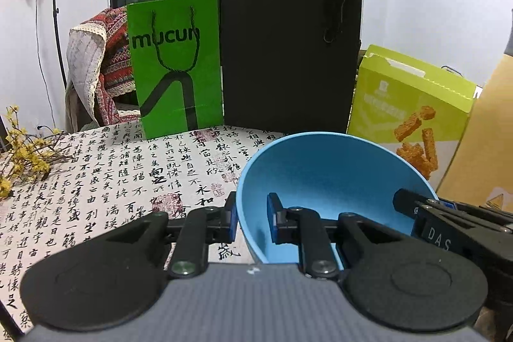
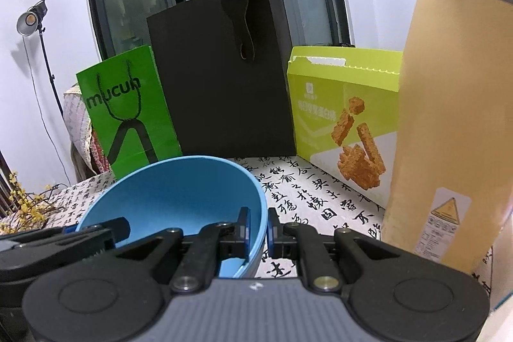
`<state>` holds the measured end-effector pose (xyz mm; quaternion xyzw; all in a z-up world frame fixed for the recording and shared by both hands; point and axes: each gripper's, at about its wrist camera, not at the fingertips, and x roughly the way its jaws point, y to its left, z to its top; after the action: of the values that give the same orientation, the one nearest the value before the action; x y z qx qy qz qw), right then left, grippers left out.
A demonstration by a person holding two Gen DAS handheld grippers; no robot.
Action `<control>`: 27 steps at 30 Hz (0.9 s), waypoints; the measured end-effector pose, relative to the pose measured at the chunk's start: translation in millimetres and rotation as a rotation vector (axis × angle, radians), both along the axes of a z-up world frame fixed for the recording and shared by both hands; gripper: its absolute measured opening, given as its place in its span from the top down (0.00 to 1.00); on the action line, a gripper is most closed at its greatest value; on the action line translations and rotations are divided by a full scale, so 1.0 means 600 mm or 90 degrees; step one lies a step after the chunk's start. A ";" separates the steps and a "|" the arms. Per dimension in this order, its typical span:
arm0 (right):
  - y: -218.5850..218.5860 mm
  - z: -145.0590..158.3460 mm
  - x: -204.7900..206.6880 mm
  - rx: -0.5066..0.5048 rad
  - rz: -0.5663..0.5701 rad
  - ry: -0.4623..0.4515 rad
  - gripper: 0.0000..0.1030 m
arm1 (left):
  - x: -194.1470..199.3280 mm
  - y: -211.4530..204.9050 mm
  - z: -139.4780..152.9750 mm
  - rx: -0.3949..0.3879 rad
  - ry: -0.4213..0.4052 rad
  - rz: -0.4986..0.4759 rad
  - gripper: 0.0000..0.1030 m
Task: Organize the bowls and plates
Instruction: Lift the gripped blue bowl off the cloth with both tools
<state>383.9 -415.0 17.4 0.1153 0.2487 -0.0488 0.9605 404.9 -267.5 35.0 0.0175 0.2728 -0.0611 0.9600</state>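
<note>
A blue bowl (image 1: 327, 175) hangs tilted above the calligraphy tablecloth (image 1: 112, 169), gripped from both sides. My left gripper (image 1: 253, 220) is shut on the bowl's left rim, one pad inside and one outside. In the same view the right gripper (image 1: 413, 207) clamps the opposite rim at the right. In the right wrist view the bowl (image 2: 179, 191) fills the lower left, and my right gripper (image 2: 258, 228) is shut on its right rim. The left gripper (image 2: 105, 229) reaches in there from the left edge.
A green paper bag (image 1: 176, 63), a black paper bag (image 1: 288, 47) and a lime snack box (image 1: 407, 108) stand along the table's far side. A tall tan bottle (image 2: 449, 104) stands close at the right. Yellow flower twigs (image 1: 25, 156) lie at the left edge.
</note>
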 end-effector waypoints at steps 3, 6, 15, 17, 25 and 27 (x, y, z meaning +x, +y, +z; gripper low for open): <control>0.005 0.006 -0.016 -0.001 -0.001 -0.002 0.91 | -0.018 0.004 0.005 0.001 -0.004 0.000 0.82; 0.011 0.009 -0.033 0.001 -0.001 -0.003 0.91 | -0.035 0.010 0.010 0.004 -0.007 0.000 0.82; 0.034 0.018 -0.078 0.005 0.004 -0.008 0.91 | -0.087 0.034 0.030 0.002 -0.022 0.004 0.82; 0.039 0.020 -0.087 0.006 0.005 -0.009 0.91 | -0.098 0.038 0.032 0.004 -0.025 0.005 0.82; 0.051 0.028 -0.126 0.004 0.003 -0.015 0.90 | -0.136 0.042 0.042 0.008 -0.039 0.002 0.82; 0.053 0.030 -0.136 0.004 0.003 -0.017 0.91 | -0.145 0.042 0.043 0.008 -0.042 0.001 0.82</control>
<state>302.5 -383.1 35.6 0.1185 0.2364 -0.0442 0.9634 317.8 -242.1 60.9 0.0250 0.2415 -0.0577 0.9684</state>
